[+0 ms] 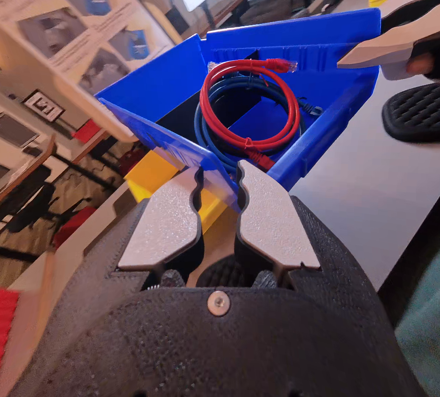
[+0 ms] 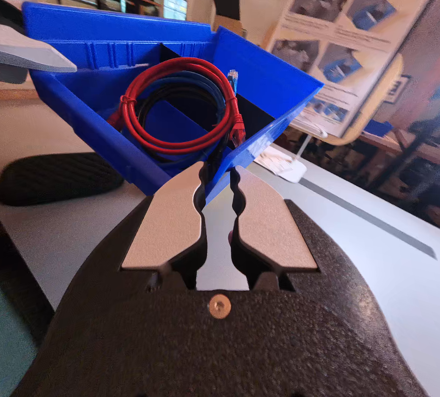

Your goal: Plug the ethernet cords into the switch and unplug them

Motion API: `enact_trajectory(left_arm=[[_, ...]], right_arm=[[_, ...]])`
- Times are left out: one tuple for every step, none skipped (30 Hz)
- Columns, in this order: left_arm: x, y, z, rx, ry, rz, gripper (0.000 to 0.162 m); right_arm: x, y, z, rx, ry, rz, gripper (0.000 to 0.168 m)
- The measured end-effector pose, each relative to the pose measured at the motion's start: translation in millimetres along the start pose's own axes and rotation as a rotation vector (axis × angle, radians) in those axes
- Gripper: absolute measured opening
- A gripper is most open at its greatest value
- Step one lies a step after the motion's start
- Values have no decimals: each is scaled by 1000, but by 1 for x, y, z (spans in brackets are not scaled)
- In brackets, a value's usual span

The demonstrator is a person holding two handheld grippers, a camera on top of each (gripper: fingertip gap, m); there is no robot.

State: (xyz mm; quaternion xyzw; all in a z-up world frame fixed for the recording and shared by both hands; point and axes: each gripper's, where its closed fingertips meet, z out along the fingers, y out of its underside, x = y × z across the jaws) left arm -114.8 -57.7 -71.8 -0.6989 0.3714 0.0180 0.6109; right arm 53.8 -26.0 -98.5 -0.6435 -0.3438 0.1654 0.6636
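Observation:
A blue plastic bin [image 1: 166, 81] hangs tilted above the table, held from two sides. In it lie a coiled red ethernet cord [image 1: 293, 105], a blue cord [image 1: 199, 133] under it and a black divider. My left gripper [image 1: 220, 171] is shut on the bin's near wall. My right gripper [image 2: 217, 170] is shut on another wall of the bin [image 2: 262, 76]. The right wrist view shows the red cord [image 2: 176, 145], the blue cord's plug [image 2: 232, 77] and a black cord [image 2: 145, 109]. A white flat device [image 2: 283, 166] lies on the table behind the bin.
A black mesh pad [image 1: 414, 114] lies on the pale table [image 1: 345, 195] and shows in the right wrist view [image 2: 57, 178]. A yellow bin [image 1: 152, 173] sits below the blue one. A poster board [image 2: 345, 40] stands behind. Across from one pair of fingers to the other is roughly 20 cm.

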Motion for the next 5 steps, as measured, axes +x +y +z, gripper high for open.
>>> enact_trajectory(left_arm=[[-15,6,-20,-12,-31,-10,27],[-30,14,-38,-36,-65,-11,27],[-43,23,-55,-70,-99,-4,27],[-56,33,-71,-106,-128,-3,27],[-67,43,-85,-151,-153,-5,27]], right_arm=[[-18,-11,15,20,-43,-4,18],[-35,-19,31,36,-88,0,18],[-53,-26,47,47,-131,9,17],[-70,-31,62,53,-171,12,17],[-87,-35,76,59,-212,15,17]])
